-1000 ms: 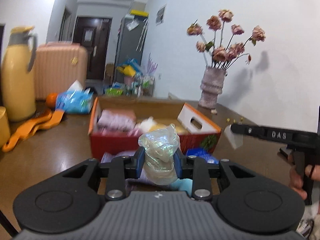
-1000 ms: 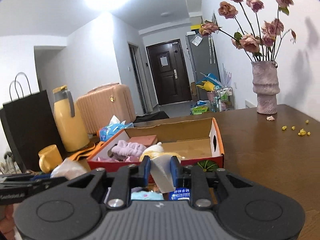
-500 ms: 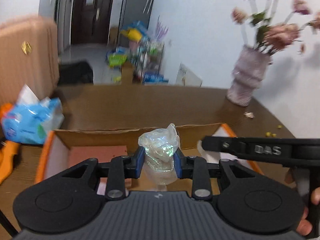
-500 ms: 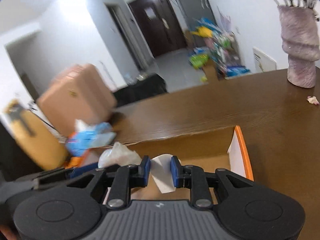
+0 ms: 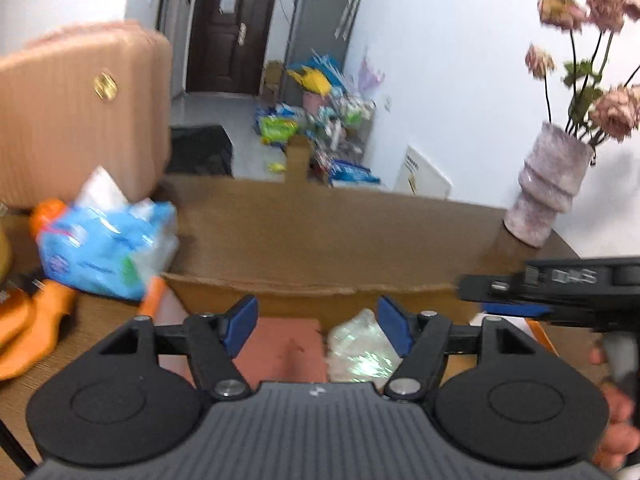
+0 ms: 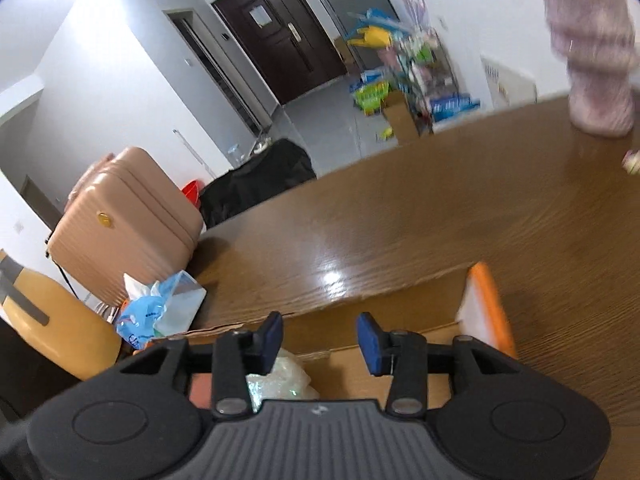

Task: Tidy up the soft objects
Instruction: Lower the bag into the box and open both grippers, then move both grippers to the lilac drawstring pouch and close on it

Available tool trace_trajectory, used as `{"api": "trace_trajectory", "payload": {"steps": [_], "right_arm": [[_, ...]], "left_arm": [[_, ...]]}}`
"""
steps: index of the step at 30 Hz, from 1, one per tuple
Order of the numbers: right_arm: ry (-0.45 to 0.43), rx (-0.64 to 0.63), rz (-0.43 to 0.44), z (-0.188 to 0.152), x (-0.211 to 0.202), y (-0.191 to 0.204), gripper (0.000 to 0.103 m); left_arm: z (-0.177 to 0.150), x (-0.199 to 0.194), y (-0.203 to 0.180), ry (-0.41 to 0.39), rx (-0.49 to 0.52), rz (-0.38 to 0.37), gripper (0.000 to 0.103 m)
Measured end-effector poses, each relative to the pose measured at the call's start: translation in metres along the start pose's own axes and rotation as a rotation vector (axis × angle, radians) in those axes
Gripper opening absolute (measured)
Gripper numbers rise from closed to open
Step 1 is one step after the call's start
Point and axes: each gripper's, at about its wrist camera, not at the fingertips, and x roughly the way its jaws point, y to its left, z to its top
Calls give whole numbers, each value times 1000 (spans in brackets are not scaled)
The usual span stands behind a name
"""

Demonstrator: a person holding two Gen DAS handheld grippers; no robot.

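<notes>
Over the orange-rimmed cardboard box (image 5: 312, 300), my left gripper (image 5: 317, 326) has its jaws opening wide. The iridescent plastic bag (image 5: 362, 354) lies loose in the box just under the right pad, which does not press it. A pink flat item (image 5: 280, 348) lies next to it. My right gripper (image 6: 320, 342) hangs over the same box (image 6: 480, 308), jaws opening with nothing between them. The bag (image 6: 280, 380) shows low to its left. The white piece is out of sight. The right gripper (image 5: 472, 288) reaches in from the right, held by a hand (image 5: 616, 408).
A blue tissue pack (image 5: 104, 248) and orange items (image 5: 36, 320) lie left of the box. A pink suitcase (image 5: 76, 112) stands behind them, a yellow jug (image 6: 52, 328) at far left. A vase of flowers (image 5: 548, 192) stands on the brown table (image 6: 400, 220) at the right.
Both grippers have moved forward over the box and their jaws have parted. The iridescent bag dropped out of the left jaws into the box. The white piece has left the right jaws.
</notes>
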Motion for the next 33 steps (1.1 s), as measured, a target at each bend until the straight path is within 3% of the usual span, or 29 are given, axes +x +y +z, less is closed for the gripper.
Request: {"api": "trace_trajectory", "payload": {"steps": [3,7,9,16,18,21,25,29,33], "right_arm": [[-23,-72,-30,-1,-35,6,64],[-99,-175,-76,-16,-93,17,68],[-148,-235,-95,-31,-122,24,79],[-335,-391,-122,-94,-207,36,87],[-399,-422,-113,-118,-226,37,97],[-502,-461,-90,-166,-254,34,103],[-484,-484,-56,-222,-271,24,103],[-462,-426,-56,-280,-284,10,103],[-436,-393,-30,-321,-291,1,103]], "left_arm": [[5,-35,8,-46,18,31,77],[-3,-87,10,-108,80,88,84],[-12,-114,7,-153,120,123,86],[-69,-202,-8,-269,201,141,97],[-93,-225,-14,-311,220,140,101],[-135,-249,-21,-356,238,137,103],[-189,-268,-23,-332,258,142,103],[-241,-291,-16,-299,227,119,103],[-262,-298,-7,-238,216,129,103]]}}
